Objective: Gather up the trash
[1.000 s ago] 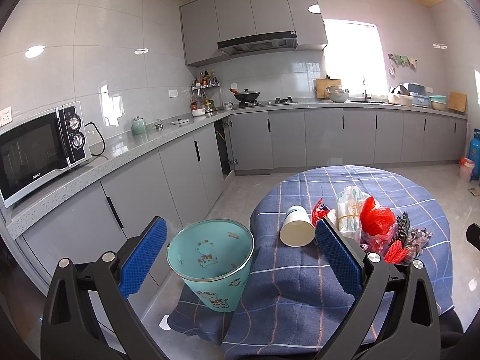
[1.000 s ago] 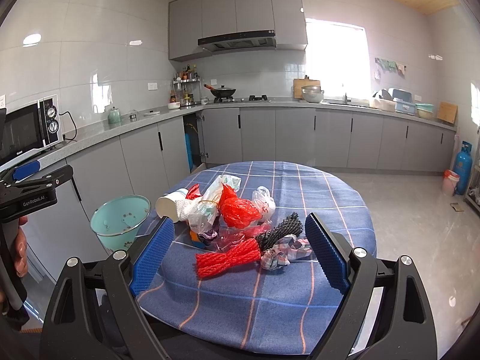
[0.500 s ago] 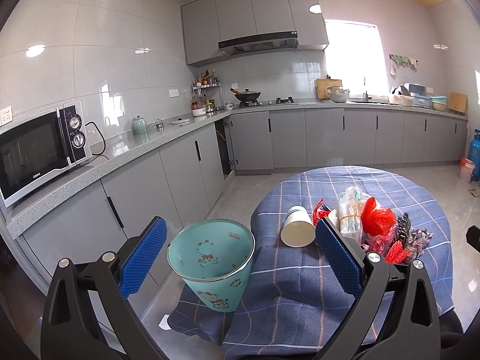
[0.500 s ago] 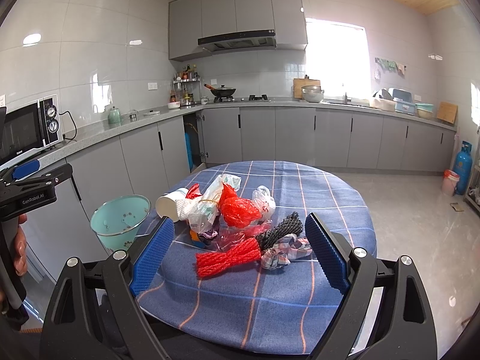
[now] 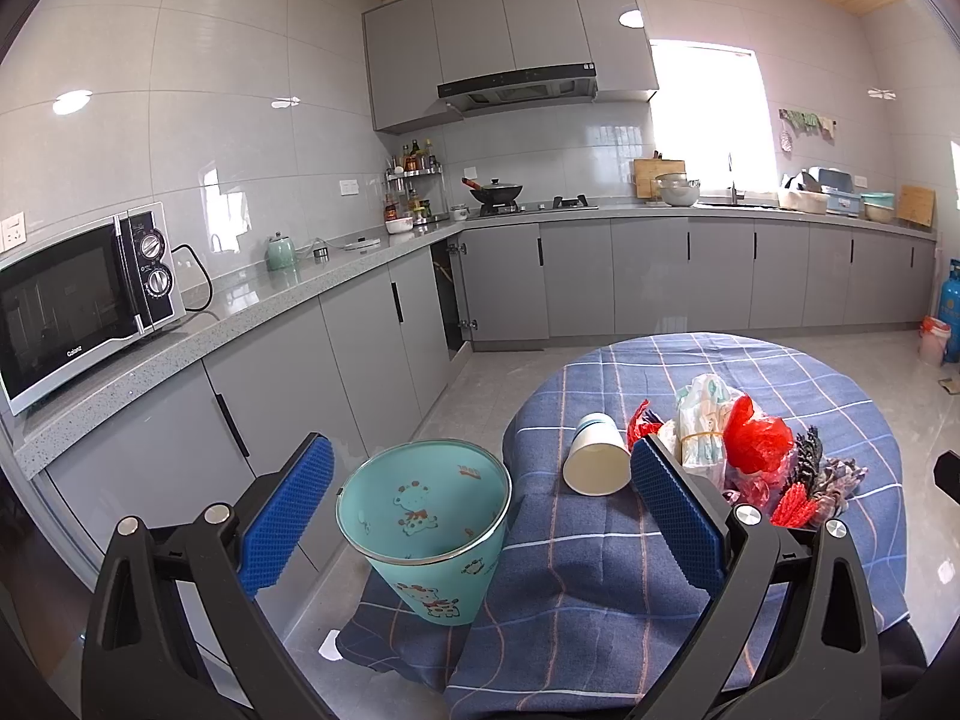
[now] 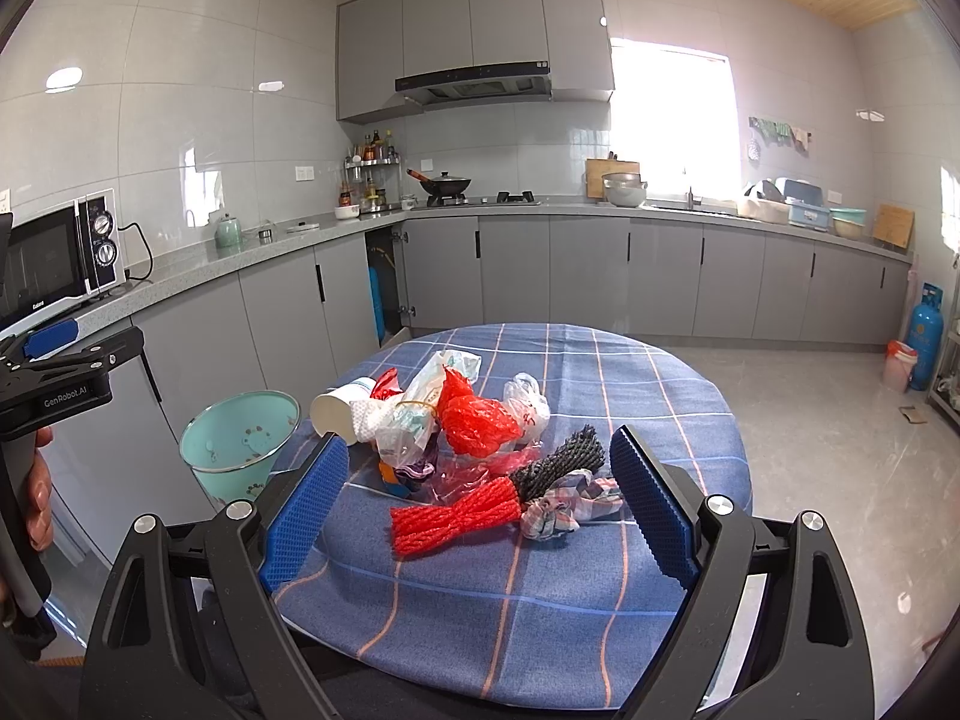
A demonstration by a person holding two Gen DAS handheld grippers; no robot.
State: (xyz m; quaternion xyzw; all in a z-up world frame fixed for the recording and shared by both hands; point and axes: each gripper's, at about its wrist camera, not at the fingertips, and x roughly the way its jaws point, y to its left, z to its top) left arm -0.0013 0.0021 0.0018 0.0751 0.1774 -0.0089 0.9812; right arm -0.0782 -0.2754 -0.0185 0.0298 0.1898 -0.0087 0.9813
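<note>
A pile of trash lies on the round table with a blue checked cloth (image 6: 600,600): a white paper cup (image 5: 595,461) on its side, a red plastic bag (image 6: 477,417), clear bags (image 6: 528,399), a red foam net (image 6: 453,519), a black foam net (image 6: 561,462) and a crumpled checked wrapper (image 6: 564,507). A teal bin (image 5: 426,525) with cartoon prints stands on the floor left of the table; it also shows in the right wrist view (image 6: 240,438). My left gripper (image 5: 480,516) is open above the bin and table edge. My right gripper (image 6: 480,504) is open, near the nets.
Grey cabinets and a counter run along the left and back walls. A microwave (image 5: 78,300) sits on the left counter. A blue gas cylinder (image 6: 924,330) and a small bucket (image 6: 898,363) stand at the far right. My left gripper's body (image 6: 54,378) shows at the left.
</note>
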